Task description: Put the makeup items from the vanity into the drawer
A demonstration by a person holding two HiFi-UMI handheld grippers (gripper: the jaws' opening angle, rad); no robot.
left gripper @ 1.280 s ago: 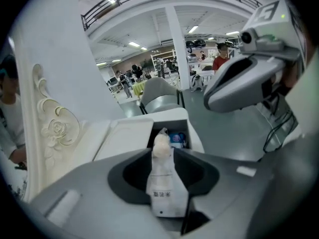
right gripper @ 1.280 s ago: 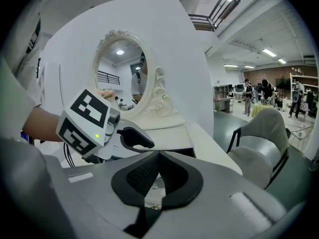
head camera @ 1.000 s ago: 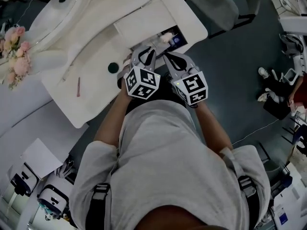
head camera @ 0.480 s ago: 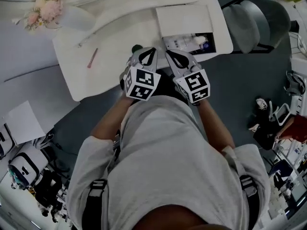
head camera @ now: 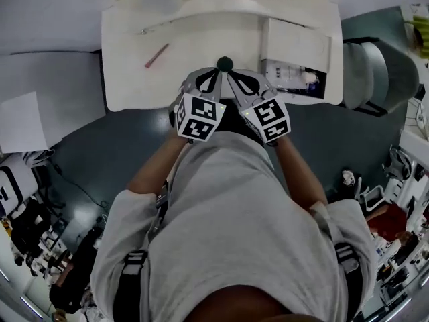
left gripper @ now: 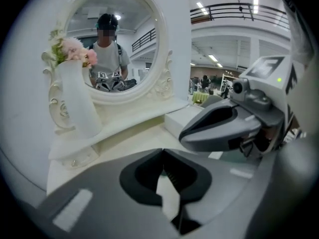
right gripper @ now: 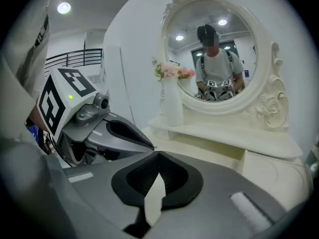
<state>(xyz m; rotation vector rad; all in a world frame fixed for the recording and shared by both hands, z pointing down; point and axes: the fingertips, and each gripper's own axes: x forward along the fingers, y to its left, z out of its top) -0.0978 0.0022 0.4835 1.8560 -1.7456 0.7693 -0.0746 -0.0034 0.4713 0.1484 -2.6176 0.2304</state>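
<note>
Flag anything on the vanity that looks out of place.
A pink stick lies slanted on the vanity top; a dark round item sits by the front edge. Both are outside the open drawer.

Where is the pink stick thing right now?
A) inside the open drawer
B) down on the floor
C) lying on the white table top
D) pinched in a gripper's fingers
C: the pink stick lies flat on the white vanity top, well to the left of the open drawer, with nothing touching it.
</note>
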